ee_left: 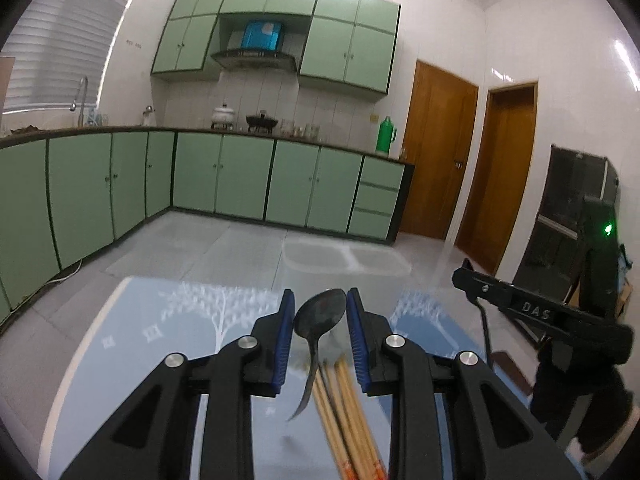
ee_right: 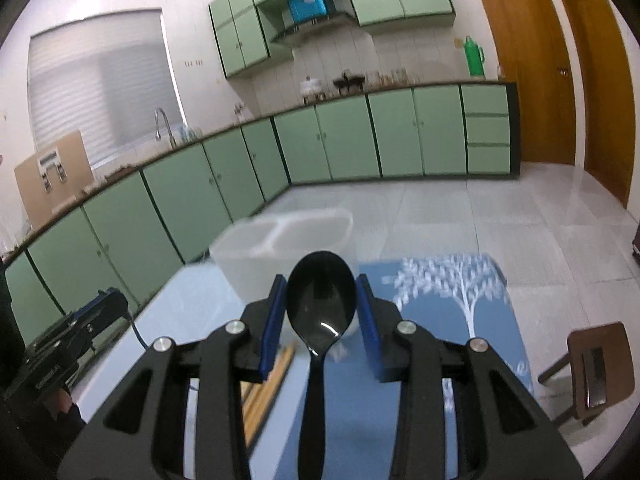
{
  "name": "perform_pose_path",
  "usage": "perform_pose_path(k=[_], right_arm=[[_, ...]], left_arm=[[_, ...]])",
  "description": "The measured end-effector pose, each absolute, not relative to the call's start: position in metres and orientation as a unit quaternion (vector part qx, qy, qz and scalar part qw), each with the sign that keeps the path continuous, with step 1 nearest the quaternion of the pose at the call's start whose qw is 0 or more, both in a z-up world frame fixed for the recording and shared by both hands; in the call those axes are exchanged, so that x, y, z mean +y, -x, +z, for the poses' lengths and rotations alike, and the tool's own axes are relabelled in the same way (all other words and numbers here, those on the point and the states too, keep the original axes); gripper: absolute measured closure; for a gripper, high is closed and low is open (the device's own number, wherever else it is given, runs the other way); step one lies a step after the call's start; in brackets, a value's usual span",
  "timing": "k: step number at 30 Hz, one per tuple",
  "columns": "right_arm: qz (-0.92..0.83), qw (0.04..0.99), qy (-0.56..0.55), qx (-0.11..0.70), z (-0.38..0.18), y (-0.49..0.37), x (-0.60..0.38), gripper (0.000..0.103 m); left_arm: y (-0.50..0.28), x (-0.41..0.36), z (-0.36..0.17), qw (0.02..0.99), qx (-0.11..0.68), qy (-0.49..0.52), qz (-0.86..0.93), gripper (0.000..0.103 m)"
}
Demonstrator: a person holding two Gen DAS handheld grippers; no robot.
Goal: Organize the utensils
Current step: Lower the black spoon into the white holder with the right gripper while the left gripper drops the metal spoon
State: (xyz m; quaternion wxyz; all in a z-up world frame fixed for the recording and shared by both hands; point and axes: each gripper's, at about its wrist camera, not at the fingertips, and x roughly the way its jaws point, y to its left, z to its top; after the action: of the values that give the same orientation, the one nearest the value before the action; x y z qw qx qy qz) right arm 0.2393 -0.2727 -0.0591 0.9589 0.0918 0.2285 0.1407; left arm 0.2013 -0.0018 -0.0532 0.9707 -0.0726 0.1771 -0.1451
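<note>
Between the right tool's (ee_right: 321,312) wide-spread fingers, a black spoon (ee_right: 321,300) seems loosely carried toward the clear container (ee_right: 280,236). Left tool (ee_left: 320,332) gapes around a metal spoon (ee_left: 320,316); actual grip is unclear.

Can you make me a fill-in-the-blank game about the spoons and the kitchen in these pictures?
1. The spoon between the right claw's pads is colored ____.
2. The wooden sticks lying under the left claw are ____.
3. The kitchen cabinets along the wall are colored ____.
4. The clear plastic container on the table has ____ compartments.

Missing words: black; chopsticks; green; two
</note>
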Motion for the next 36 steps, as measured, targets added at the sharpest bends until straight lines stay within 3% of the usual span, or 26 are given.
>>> perform_pose_path(k=[14, 30, 32, 36], right_arm=[[0.112, 0.977, -0.130, 0.128, -0.003, -0.339, -0.279, 0.069], [0.096, 0.968, -0.143, 0.182, -0.053, -0.405, -0.270, 0.066], [0.099, 0.966, -0.151, 0.184, -0.053, -0.401, -0.273, 0.059], [0.100, 0.962, -0.169, 0.189, -0.050, -0.382, -0.280, 0.056]], left_arm=[[-0.263, -0.002, 0.049, 0.973, 0.092, 0.098, -0.186, 0.077], [-0.362, -0.021, -0.013, 0.960, 0.179, 0.109, -0.184, 0.077], [-0.362, -0.019, -0.017, 0.959, 0.186, 0.113, -0.179, 0.072], [-0.351, -0.013, -0.017, 0.961, 0.186, 0.111, -0.173, 0.065]])
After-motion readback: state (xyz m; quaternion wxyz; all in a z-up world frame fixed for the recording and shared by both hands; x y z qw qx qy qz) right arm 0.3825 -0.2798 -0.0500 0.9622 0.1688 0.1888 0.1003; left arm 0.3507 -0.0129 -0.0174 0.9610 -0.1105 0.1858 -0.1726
